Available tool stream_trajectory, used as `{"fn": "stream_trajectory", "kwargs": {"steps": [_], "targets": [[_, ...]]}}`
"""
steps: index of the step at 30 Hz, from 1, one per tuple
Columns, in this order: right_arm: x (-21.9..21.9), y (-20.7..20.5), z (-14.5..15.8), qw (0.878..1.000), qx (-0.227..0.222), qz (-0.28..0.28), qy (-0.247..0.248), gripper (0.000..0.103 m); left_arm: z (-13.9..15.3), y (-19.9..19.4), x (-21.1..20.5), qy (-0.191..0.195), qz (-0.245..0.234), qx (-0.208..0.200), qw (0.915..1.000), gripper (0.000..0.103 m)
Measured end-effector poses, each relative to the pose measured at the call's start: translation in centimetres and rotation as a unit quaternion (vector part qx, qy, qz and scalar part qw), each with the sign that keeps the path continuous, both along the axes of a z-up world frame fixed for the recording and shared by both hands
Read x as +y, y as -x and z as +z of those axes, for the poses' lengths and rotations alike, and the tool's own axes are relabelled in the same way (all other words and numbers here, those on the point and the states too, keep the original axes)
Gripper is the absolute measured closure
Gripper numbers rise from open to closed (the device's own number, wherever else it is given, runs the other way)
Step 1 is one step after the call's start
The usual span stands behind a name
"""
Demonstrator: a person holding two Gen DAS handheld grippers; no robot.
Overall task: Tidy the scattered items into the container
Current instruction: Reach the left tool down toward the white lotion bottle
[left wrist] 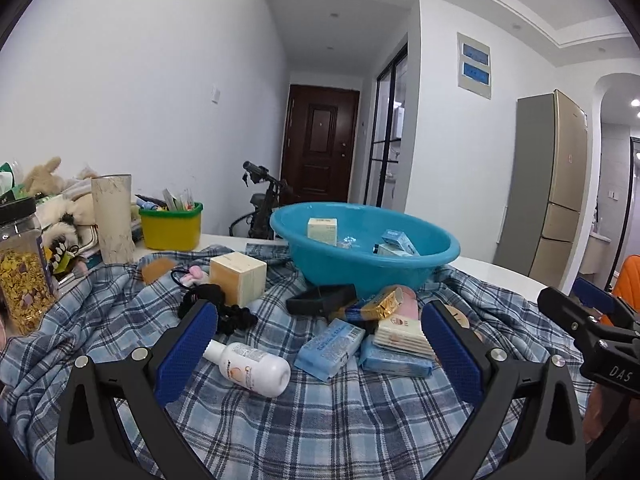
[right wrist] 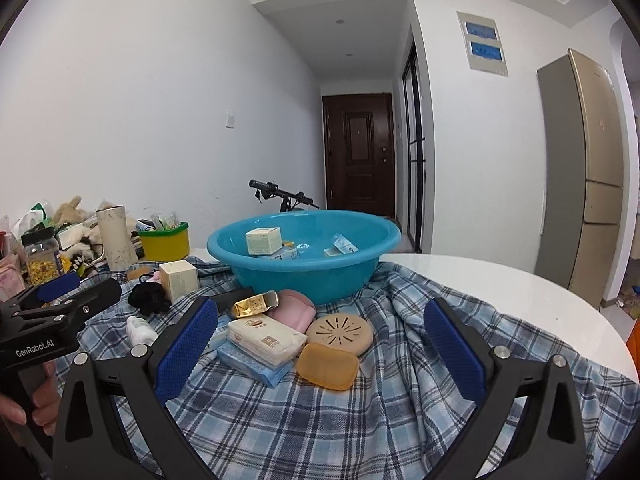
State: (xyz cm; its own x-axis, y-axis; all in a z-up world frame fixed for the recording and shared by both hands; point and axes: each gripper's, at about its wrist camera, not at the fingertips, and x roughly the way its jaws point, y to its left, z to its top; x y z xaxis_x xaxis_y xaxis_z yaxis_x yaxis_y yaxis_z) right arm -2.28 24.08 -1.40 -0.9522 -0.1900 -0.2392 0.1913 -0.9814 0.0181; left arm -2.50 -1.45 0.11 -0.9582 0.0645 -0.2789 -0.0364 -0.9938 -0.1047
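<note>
We hold both grippers low over a rumpled blue plaid cloth [left wrist: 320, 420] spread on a glossy white round table [right wrist: 520, 292]. The left gripper [left wrist: 318, 344] has its ribbed blue fingers [left wrist: 184, 356] spread wide and empty, and so does the right gripper [right wrist: 320, 344], with nothing between its fingers [right wrist: 452, 344].

The smooth turquoise plastic basin [left wrist: 400, 276] sits on the cloth at the back, already holding a cream carton [left wrist: 322, 231] and small blue-and-white boxes [left wrist: 400, 242].

Scattered in front of it lie a white plastic bottle [left wrist: 252, 368] on its side, soft blue tissue packs [left wrist: 330, 350], a striped cream tissue pack [right wrist: 266, 338], a crinkled gold foil packet [right wrist: 256, 304], a pale cube-shaped box [left wrist: 238, 278], a black scrunchie [left wrist: 228, 312] and a flat black case [left wrist: 320, 300].

Only the right wrist view shows clearly the round tan slotted disc [right wrist: 340, 332], the translucent amber soap box [right wrist: 328, 366] touching it, and a pink pouch [right wrist: 294, 312].

Only the left wrist view brings close the clear cereal jar [left wrist: 22, 280].

"GenRobot.AI" reads on the left gripper's body in the right view; "DAS" shows on the right gripper in the left view.
</note>
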Motion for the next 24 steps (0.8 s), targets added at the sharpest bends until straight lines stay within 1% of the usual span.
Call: {"fn": "stream_trajectory", "kwargs": {"steps": [6,10,12,13,18,22,24], "targets": [[-0.6,0.4,-0.9,1.000,-0.004,0.005,-0.009,0.001,-0.4,-0.3,0.4,0.014,-0.006,0.019,0.9997,0.000],[-1.3,0.1,-1.5,1.000,0.007,0.007,-0.030,0.000,-0.8,-0.4,0.6,0.031,-0.003,0.028,0.9991,0.000],[-1.6,0.1,-1.6,0.999,0.005,0.012,-0.038,0.001,-1.0,-0.3,0.7,0.039,-0.001,0.032,0.9987,0.000],[-1.7,0.1,-1.6,0.999,0.004,0.014,-0.040,0.000,-1.0,-0.3,0.7,0.039,0.000,0.030,0.9988,0.000],[-2.2,0.5,-1.9,0.998,-0.009,0.011,-0.055,0.001,-1.4,0.6,-0.1,0.014,-0.012,0.007,0.9998,0.000],[-1.8,1.0,-2.1,0.999,-0.024,0.012,-0.044,0.000,-1.6,1.1,0.0,0.018,0.002,-0.008,0.9998,0.000],[-1.5,1.2,-2.2,0.999,-0.029,0.012,-0.035,0.001,-1.7,1.4,0.2,0.023,0.000,-0.016,0.9996,0.000]]}}
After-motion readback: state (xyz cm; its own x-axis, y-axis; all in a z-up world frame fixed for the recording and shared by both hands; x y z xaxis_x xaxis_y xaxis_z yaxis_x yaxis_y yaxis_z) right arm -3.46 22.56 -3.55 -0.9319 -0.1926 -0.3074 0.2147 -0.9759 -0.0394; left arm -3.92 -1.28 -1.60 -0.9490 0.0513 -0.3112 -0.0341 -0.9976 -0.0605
